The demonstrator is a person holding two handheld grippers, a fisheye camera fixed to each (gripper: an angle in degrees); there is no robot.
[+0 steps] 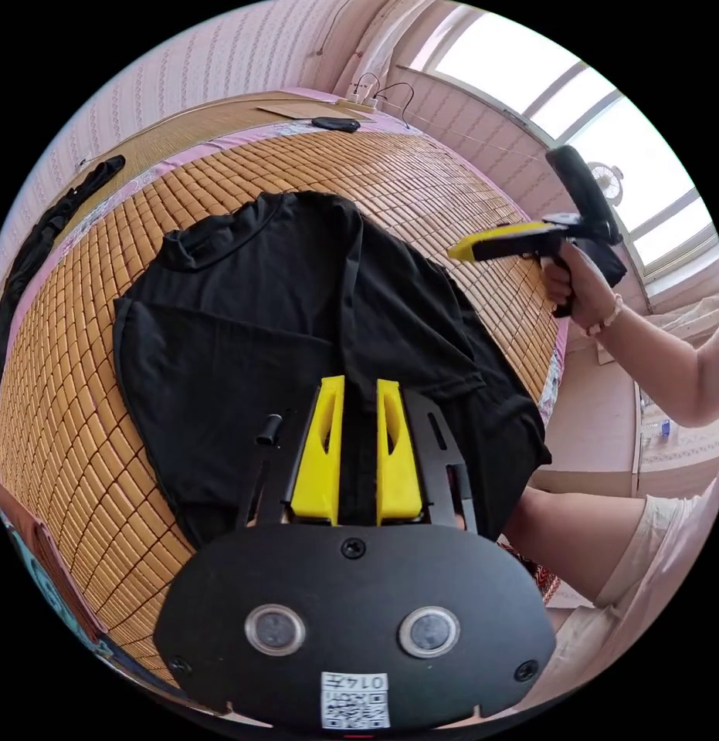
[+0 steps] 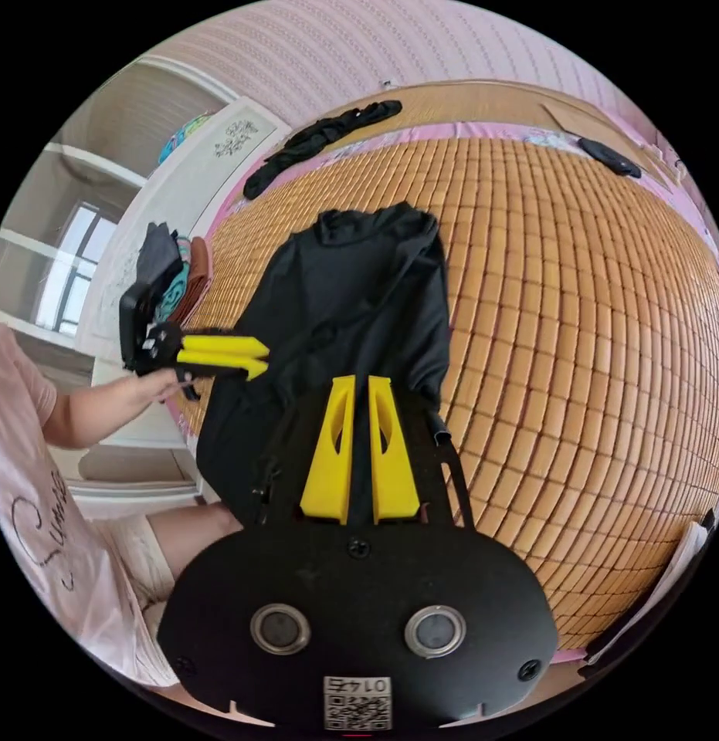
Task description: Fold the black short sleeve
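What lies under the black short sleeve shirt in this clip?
The black short sleeve shirt lies partly folded on a woven bamboo-tile mat that stretches past it on all sides. Whatever sits directly beneath the fabric is covered and cannot be seen.

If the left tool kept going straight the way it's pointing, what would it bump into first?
Most likely the black shirt. The left tool points across it, jaws nearly together, holding nothing. Its height is hard to judge, so it might skim over the cloth and reach the bamboo mat beyond.
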